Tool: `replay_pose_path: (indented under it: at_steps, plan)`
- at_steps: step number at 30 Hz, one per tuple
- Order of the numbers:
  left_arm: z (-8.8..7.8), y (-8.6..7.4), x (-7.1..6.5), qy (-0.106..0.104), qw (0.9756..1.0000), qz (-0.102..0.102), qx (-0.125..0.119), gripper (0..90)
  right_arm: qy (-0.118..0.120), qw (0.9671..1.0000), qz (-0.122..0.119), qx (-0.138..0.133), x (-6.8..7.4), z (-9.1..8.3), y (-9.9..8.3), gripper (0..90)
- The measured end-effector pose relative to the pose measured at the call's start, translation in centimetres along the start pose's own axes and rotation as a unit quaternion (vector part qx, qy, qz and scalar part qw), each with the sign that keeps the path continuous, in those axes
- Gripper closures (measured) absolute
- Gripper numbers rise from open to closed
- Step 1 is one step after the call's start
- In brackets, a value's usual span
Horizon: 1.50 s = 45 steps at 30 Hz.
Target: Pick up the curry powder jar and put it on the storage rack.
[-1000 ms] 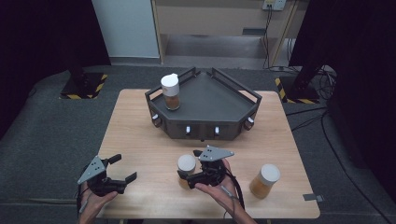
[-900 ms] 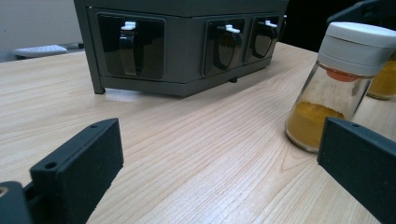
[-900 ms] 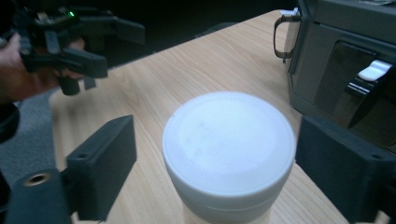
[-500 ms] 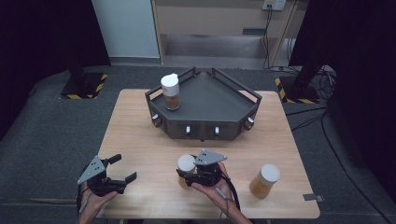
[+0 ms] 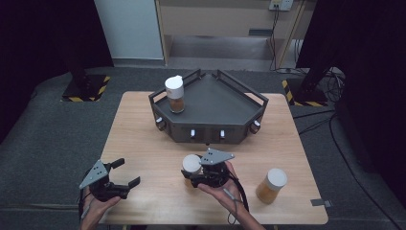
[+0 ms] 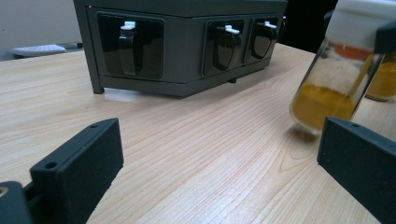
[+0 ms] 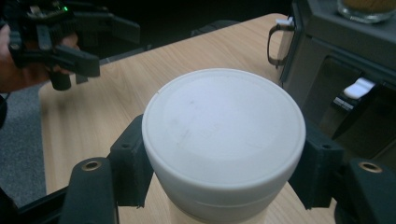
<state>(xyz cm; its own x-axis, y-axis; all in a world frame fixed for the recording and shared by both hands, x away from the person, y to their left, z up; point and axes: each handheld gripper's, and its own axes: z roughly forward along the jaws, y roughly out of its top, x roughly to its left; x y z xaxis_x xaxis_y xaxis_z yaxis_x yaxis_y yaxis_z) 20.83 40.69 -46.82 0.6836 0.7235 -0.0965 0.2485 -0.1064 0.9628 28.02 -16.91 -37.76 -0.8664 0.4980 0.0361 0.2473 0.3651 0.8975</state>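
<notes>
Right gripper just clamped onto white-capped glass jar of yellow powder, near centre of the wooden table. Left gripper spread, empty, near left.

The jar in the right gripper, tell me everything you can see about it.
The jar is clear glass with a broad, flat white cap, roughly half full of yellow-orange powder with a paler layer above it. The right gripper is shut on it, black jaws pressing either side just under the cap. In the left gripper view it leans, base at or just above the wooden table. It sits near the table's front edge, in front of the dark rack.
</notes>
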Motion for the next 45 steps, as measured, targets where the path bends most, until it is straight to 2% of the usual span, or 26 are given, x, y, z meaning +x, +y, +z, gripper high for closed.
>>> replay_pose_path:
  at_steps: [11,21,27,34,45]
  plan:
    - [0.0,0.0,0.0,0.0,1.0,-0.001,0.0,0.0,0.014,0.9998,-0.012,0.003,-1.2,-1.5,4.1,33.3]
    - [0.0,0.0,0.0,0.0,1.0,-0.002,0.0,0.0,0.012,0.9997,-0.017,0.01,-2.2,-2.5,7.5,33.3]
    - [0.0,0.0,0.0,0.001,1.0,-0.003,0.0,0.0,0.012,0.9998,-0.011,0.011,-3.1,-2.7,9.2,33.3]
    - [-0.1,0.0,0.1,0.001,1.0,-0.003,0.0,0.0,0.003,1.0,0.002,0.006,-4.2,-2.8,11.1,33.3]
    - [-0.1,0.0,0.1,0.002,1.0,-0.004,0.0,0.0,-0.039,0.9992,0.009,0.0,-5.8,-2.3,14.1,33.3]
